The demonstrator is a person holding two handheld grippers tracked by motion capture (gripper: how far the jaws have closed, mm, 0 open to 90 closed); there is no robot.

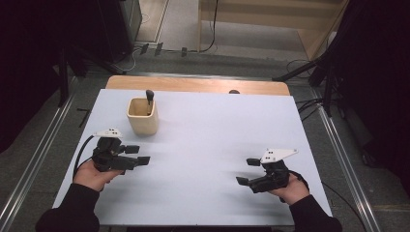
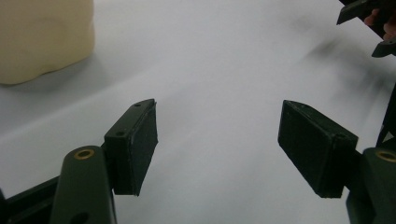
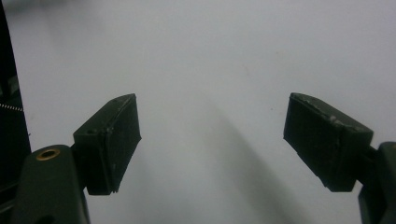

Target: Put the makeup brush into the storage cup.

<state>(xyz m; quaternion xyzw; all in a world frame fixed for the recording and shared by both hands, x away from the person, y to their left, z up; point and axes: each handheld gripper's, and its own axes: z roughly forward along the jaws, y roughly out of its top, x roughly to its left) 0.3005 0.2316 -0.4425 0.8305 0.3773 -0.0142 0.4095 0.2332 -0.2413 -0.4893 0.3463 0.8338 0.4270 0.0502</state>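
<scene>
A: Starting at the left, what's cut off or hard to see?

B: In the left gripper view the cream cup (image 2: 39, 39) is cropped by the top left corner, so only its lower wall shows, blurred. From above, the cup (image 1: 142, 116) stands whole on the white table (image 1: 208, 140), toward the far left, just beyond the left gripper (image 1: 135, 155).

A: Anything in it?

B: A dark handle (image 1: 150, 96) sticks up out of it, leaning on the far rim. Its lower end is hidden inside the cup, so I can't tell what tool it is.

A: And the left gripper's jaws?

B: Spread wide, nothing between them, only bare table. It points right, held in the left hand (image 1: 94, 175).

A: Further right?

B: The right gripper (image 1: 247, 171) sits near the front right of the table, well apart from the cup, pointing left. Its jaws are also wide apart and hold nothing. The right hand (image 1: 290, 188) is partly covered by the gripper body. A small dark thing (image 1: 234, 92) at the far table edge is too small to make out.
</scene>
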